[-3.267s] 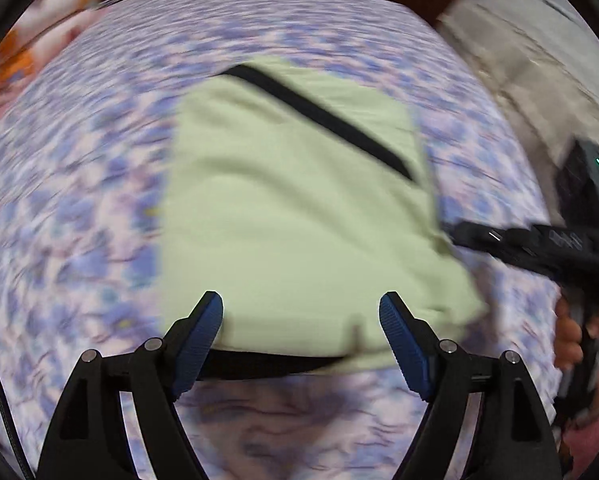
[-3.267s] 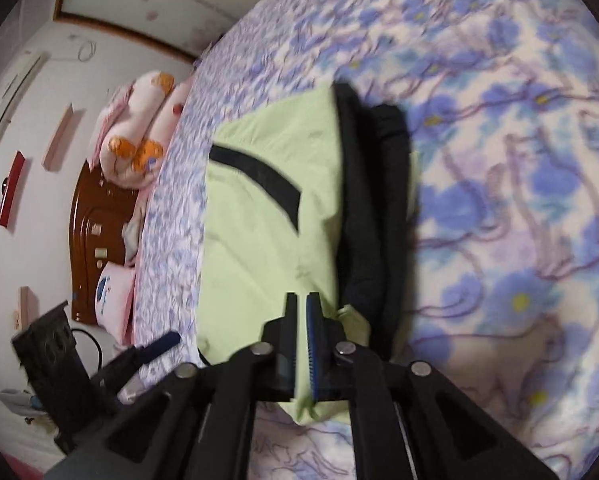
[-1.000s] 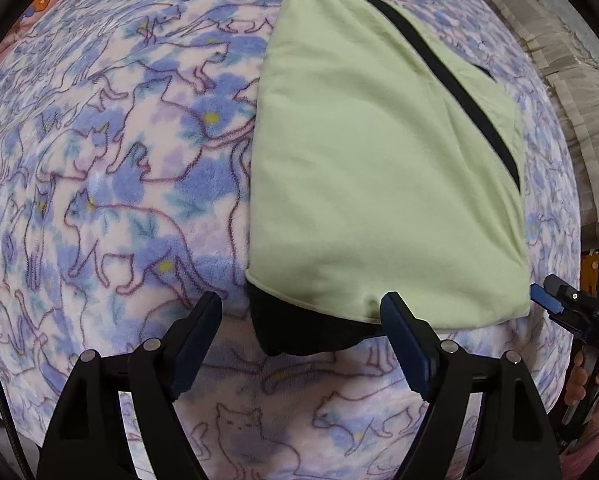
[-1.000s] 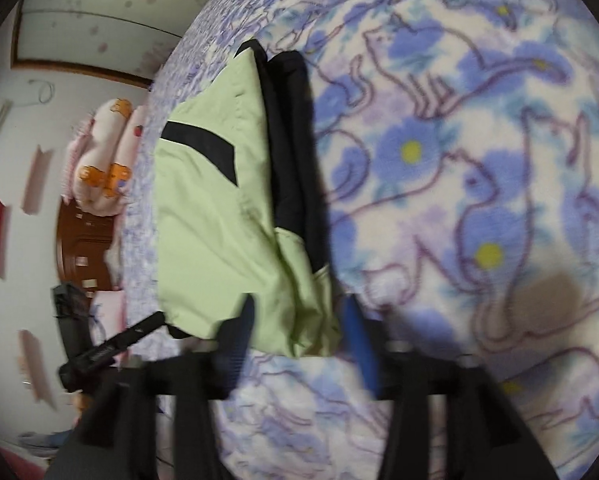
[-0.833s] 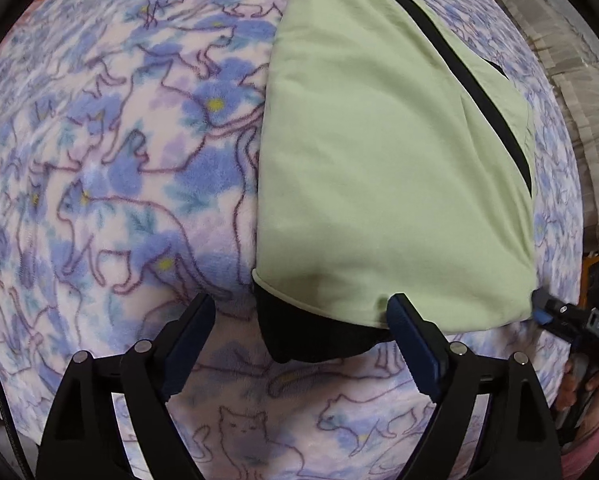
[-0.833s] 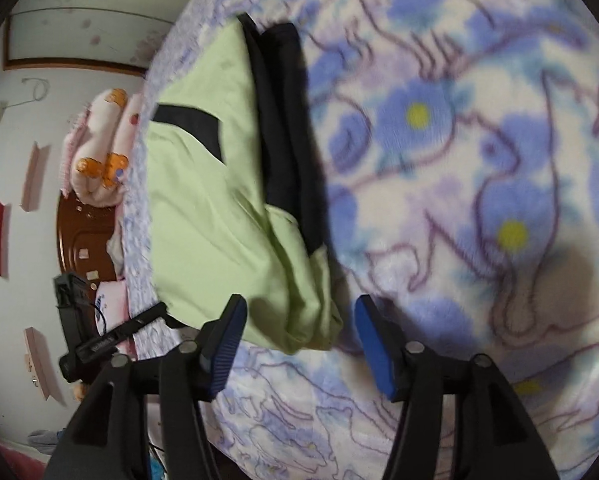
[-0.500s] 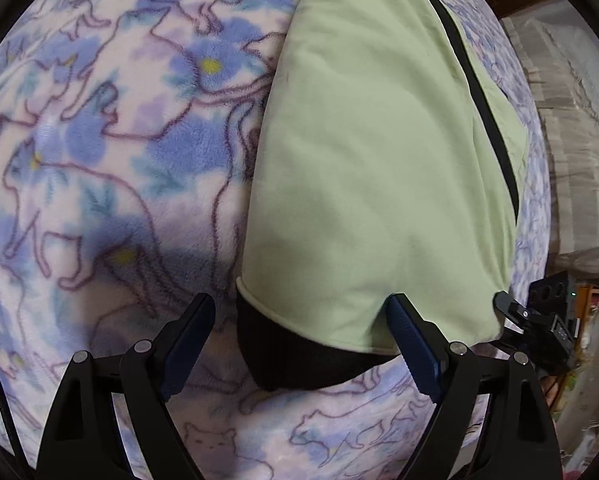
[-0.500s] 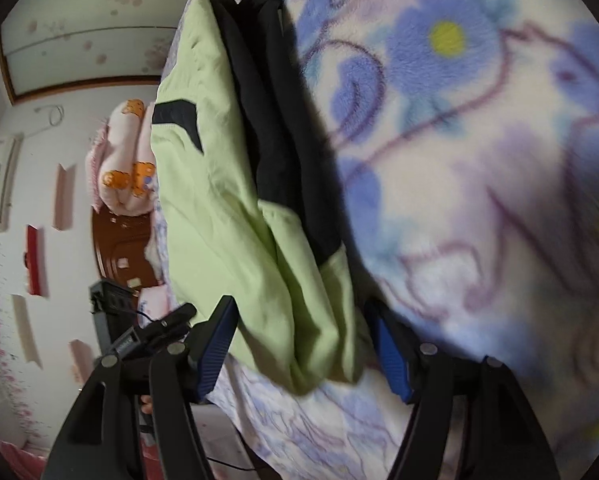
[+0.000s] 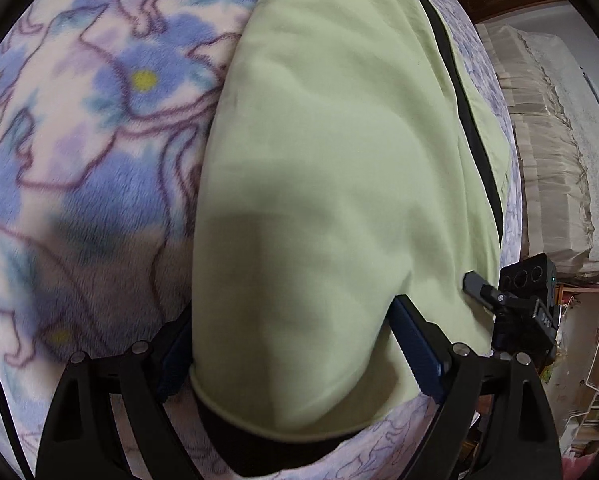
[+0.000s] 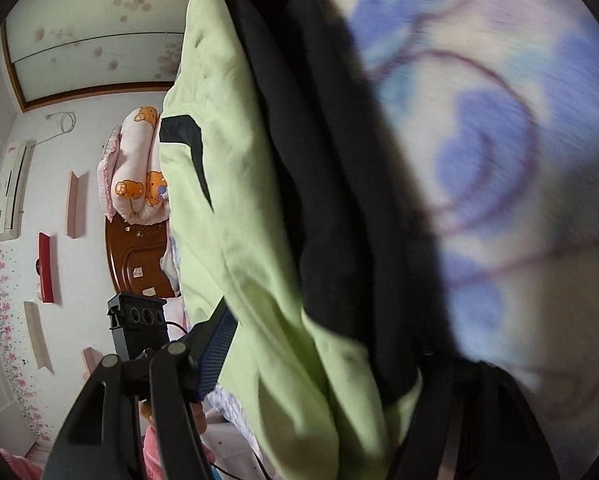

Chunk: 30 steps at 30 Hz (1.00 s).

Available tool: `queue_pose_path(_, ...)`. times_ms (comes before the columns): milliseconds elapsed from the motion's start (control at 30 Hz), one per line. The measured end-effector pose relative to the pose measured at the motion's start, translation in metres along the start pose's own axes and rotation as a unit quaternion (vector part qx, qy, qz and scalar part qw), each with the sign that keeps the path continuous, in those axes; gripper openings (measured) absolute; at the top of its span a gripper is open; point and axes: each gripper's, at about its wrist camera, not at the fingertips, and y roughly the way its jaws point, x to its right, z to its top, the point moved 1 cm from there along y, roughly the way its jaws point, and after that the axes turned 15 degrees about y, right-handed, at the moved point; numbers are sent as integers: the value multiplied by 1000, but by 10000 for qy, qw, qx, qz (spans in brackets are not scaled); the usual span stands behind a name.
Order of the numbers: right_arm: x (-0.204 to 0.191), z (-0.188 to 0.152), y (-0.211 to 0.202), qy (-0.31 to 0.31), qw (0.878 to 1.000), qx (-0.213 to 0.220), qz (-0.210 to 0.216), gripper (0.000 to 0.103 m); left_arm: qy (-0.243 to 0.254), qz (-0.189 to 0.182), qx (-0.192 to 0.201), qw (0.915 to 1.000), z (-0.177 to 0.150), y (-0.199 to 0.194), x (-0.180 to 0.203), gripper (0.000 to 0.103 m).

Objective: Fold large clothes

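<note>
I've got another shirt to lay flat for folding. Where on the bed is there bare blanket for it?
In the left wrist view, open blanket lies left of the folded green garment. In the right wrist view, more lies right of its black layers. The near garment end is crowded: both grippers straddle it.

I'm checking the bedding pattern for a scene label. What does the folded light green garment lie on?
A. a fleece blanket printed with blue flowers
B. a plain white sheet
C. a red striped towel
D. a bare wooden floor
A: the folded green garment rests on a fleece blanket with blue flowers, yellow centres and purple outlines.
</note>
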Motion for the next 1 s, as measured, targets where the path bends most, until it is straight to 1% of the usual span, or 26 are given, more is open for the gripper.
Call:
queue_pose_path(33,4,-2,-1,2,10000,54,-82,53,-36,-5,27,10000,3,2,0,89)
queue_pose_path(133,11,0,0,177,9997,141,-124,48,-117,36,77,9999,9,11,6,89)
queue_pose_path(267,18,-1,-4,232,9994,169,-191,44,-172,255,128,9994,11,16,17,88)
queue_pose_path(367,16,-2,-3,272,9992,210,-216,41,-226,405,191,9987,11,18,25,85)
queue_pose_path(467,14,-5,-2,380,9986,275,-250,37,-270,645,122,9975,10,16,34,81)
queue_pose_path(533,11,-7,1,425,9982,320,-285,34,-368,772,54,9963,17,20,43,79)
queue_pose_path(633,11,-11,0,509,9975,366,-313,30,-685,859,-179,9938,21,22,49,75)
queue_pose_path(700,7,-15,0,543,9971,418,-333,28,-815,942,-289,9918,26,23,54,69)
queue_pose_path(733,5,-17,0,503,9970,447,-383,26,-864,975,-313,9910,27,23,57,66)
queue_pose_path(800,-4,-19,1,338,9968,517,-516,23,-898,1071,-339,9896,29,20,65,58)
queue_pose_path(900,-16,-28,0,91,9953,622,-730,20,-876,1217,-371,9880,30,16,77,53)
queue_pose_path(1000,-25,-37,1,-91,9929,742,-923,18,-802,1358,-424,9866,29,14,85,50)
